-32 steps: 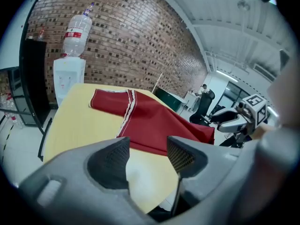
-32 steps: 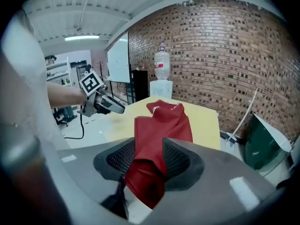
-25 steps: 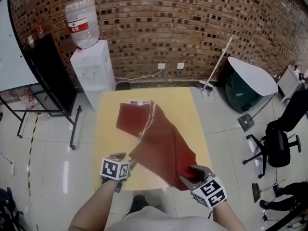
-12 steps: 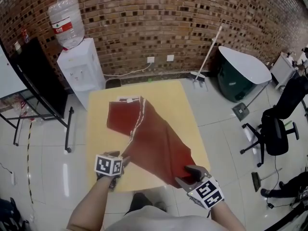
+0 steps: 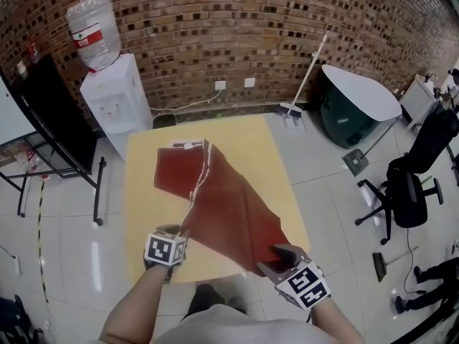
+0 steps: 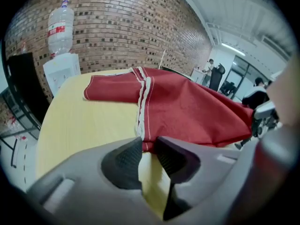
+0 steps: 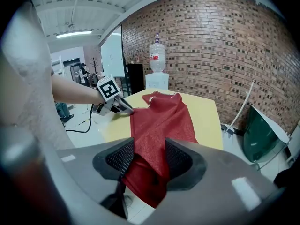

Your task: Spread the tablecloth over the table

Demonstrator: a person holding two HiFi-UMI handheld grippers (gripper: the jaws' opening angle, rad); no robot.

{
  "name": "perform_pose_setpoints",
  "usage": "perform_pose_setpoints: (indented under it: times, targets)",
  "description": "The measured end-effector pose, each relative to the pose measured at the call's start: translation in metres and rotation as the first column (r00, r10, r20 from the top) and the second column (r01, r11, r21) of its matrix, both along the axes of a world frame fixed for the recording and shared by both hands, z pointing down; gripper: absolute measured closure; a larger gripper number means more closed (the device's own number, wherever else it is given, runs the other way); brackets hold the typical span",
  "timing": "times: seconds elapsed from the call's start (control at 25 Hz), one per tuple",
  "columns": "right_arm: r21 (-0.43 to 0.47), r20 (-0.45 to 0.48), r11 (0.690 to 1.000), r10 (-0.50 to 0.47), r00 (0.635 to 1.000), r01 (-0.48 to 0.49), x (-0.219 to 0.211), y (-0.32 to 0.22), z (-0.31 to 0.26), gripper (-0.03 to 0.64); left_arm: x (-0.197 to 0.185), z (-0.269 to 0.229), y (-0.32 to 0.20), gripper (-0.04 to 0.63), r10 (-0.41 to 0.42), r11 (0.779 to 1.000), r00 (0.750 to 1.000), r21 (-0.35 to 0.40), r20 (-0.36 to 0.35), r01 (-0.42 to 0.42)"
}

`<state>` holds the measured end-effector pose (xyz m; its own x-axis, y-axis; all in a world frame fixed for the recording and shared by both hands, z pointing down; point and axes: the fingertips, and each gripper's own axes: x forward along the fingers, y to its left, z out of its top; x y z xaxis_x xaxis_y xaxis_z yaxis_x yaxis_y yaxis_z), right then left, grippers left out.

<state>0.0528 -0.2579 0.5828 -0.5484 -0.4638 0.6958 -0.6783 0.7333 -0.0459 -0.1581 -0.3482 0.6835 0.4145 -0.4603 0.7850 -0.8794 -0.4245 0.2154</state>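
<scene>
The red cloth (image 5: 233,206) lies in a long bunch on the yellow table (image 5: 143,185). It is not spread out, and lots of yellow shows on both sides. One end lies flat near the far left corner, and its white trim (image 5: 203,165) is folded up there. From that end the cloth runs slanting down to the near right corner. The left gripper (image 5: 184,230) is at the near edge, toward the left. Its jaws are closing, and the tips pinch the trimmed edge of the cloth between them. The right gripper (image 5: 270,258) is just past the near right corner. It is clamped on a thick bunch of cloth, and some cloth hangs below its jaws over the floor (image 5: 326,213). Both grippers point down at a slant. Past the far left corner stands a white cooler (image 5: 115,99) with a big bottle (image 5: 90,21) on top, next to the brick wall (image 5: 251,20). A broom (image 5: 305,77) leans on that wall past the far right corner. Beside the broom is a green bin (image 5: 348,124) with a white lid. A black chair (image 5: 405,192) stands well off to the right.
</scene>
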Motion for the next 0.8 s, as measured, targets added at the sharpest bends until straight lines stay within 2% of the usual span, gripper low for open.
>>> perform_pose_setpoints:
  times: [0.12,0.24,0.48,0.64,0.8]
  targets:
    - [-0.006,-0.007,1.0,-0.021,1.0,0.021,-0.002,0.004,0.004,0.419,0.0,0.001,0.001,0.554,-0.041,0.999,0.999,-0.014,-0.025,0.041]
    - [-0.011,-0.011,0.999,-0.05,0.999,0.05,-0.009,0.009,0.006,0.385,0.001,-0.001,0.0,0.563,-0.059,0.998,0.997,-0.016,-0.04,0.059]
    - [-0.01,-0.057,0.998,-0.057,0.997,0.056,-0.014,0.01,0.019,0.374,0.001,-0.002,0.005,0.565,-0.077,0.997,0.995,-0.028,-0.061,0.076]
    - [-0.023,-0.056,0.999,-0.046,0.997,0.045,-0.018,0.008,0.027,0.397,0.001,-0.003,0.007,0.565,-0.095,0.995,0.991,-0.033,-0.09,0.092]
    - [-0.052,-0.033,0.998,-0.019,0.999,0.017,-0.018,0.007,0.029,0.467,0.001,-0.004,0.009,0.565,-0.099,0.995,0.99,-0.031,-0.098,0.096]
